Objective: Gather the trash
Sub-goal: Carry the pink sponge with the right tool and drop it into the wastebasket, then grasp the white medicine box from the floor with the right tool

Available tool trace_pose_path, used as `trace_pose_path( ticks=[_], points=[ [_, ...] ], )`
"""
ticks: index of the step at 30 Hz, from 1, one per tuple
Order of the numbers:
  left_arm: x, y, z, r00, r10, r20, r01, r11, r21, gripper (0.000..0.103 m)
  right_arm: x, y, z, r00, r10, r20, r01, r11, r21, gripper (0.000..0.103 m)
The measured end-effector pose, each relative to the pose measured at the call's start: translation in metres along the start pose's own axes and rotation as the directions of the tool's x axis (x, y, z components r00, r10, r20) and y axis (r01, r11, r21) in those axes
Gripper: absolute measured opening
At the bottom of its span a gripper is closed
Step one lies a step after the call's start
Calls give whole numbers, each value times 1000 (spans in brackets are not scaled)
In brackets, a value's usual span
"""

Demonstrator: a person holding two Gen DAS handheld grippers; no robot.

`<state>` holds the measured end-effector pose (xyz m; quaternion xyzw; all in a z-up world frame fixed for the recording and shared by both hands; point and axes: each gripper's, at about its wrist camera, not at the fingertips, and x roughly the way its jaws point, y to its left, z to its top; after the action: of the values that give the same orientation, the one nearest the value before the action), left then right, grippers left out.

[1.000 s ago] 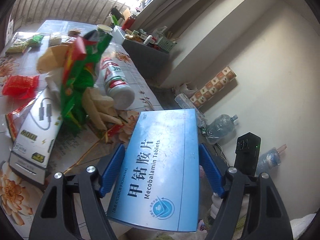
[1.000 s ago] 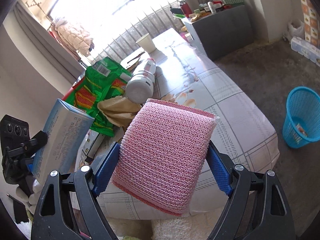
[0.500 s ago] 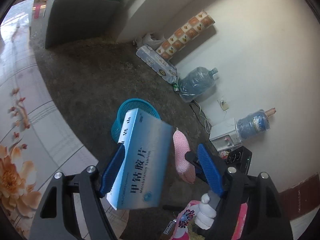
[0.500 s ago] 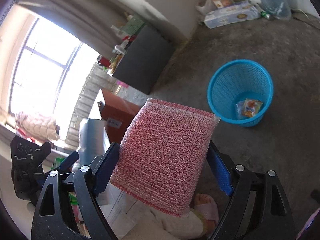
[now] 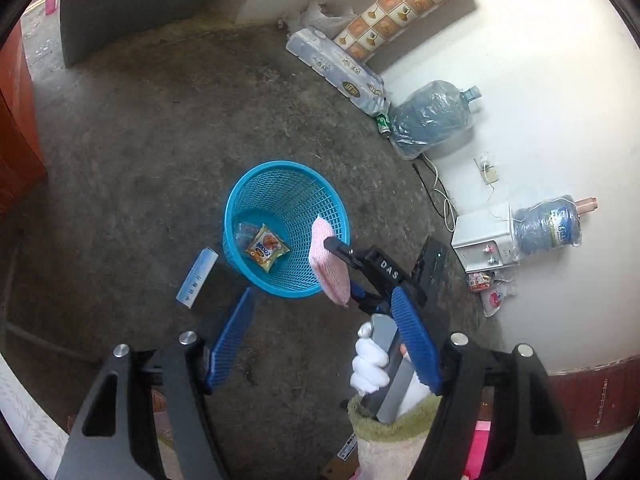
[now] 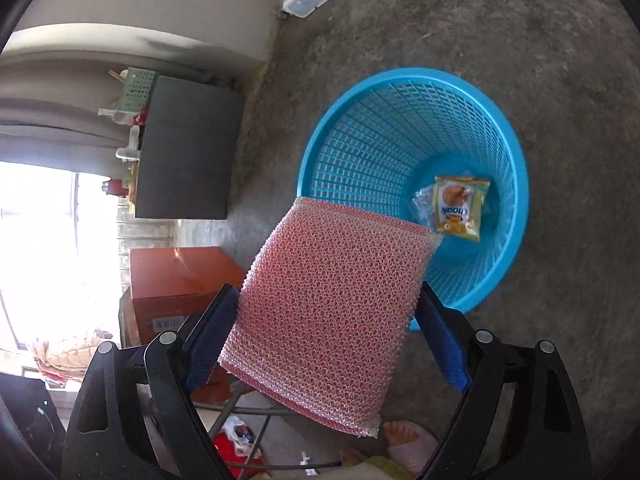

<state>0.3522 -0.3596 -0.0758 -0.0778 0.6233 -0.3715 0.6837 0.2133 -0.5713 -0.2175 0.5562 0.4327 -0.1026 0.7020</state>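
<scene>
— Concrete floor (image 5: 120,140), blue basket (image 5: 286,168) in the middle of it. Where's the trash?

— One snack packet (image 6: 460,208) is at the bottom. The box (image 5: 197,278) is outside the basket, just beside its wall (on the floor or in the air, I cannot tell). The left gripper (image 5: 322,292) has nothing between its jaws, and they are drawing in.

— And the sponge (image 6: 332,312)?

— It is between the fingers of the right gripper (image 6: 328,290). The jaws are easing apart, though the pads look to be touching its edges.

— So what goes wrong?

— The sponge misses. From the right wrist it sits over the near rim (image 6: 400,76), not the middle of the opening. If it is let go there, it could clip the rim and drop outside, next to the box.

— Anything else?

— Its mesh cover may catch on a ribbed pad and swing off to one side. The basket looks light too, so a knock from the gripper could tip it.

— And the box?

— Unless it is picked up again, it stays uncollected.
</scene>
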Motion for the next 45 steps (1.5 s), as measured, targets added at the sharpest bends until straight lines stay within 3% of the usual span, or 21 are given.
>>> trace_pose_path(
  ticks=[7,13,18,25,28,31,34,38,42,45],
  points=[
    [-30,8,-16,999,23,50,-25,999,45,72,31,12,19,1000,-26,14,27,999,-34,87],
    [-80,-5,-42,992,4,125,-22,989,147,77,59,10,32,998,-57,8,57,998,-14,91],
    [-121,-2,-67,980,9,198,-44,984,173,78,59,6,36,998,-53,38,53,999,7,91],
    [-175,21,-99,959,11,283,-55,988,146,79,21,25,1,998,-11,68,23,983,-183,91],
    [-195,30,-112,949,30,315,-78,987,141,80,13,39,-30,999,-15,37,26,953,-302,91],
    [-214,39,-123,937,54,344,-104,986,127,82,32,55,-67,997,-69,-23,53,905,-423,91],
    [-233,49,-129,928,72,365,-116,988,101,82,77,60,-100,979,-182,-93,111,857,-504,91],
    [-266,63,-135,902,112,416,-153,986,65,83,157,47,-131,925,-335,-179,211,846,-490,91],
    [-300,73,-141,870,139,473,-182,982,47,85,230,29,-137,881,-446,-155,337,824,-456,91],
    [-322,85,-143,862,137,487,-166,986,15,86,274,23,-134,853,-508,-120,410,795,-447,91]
  ],
)
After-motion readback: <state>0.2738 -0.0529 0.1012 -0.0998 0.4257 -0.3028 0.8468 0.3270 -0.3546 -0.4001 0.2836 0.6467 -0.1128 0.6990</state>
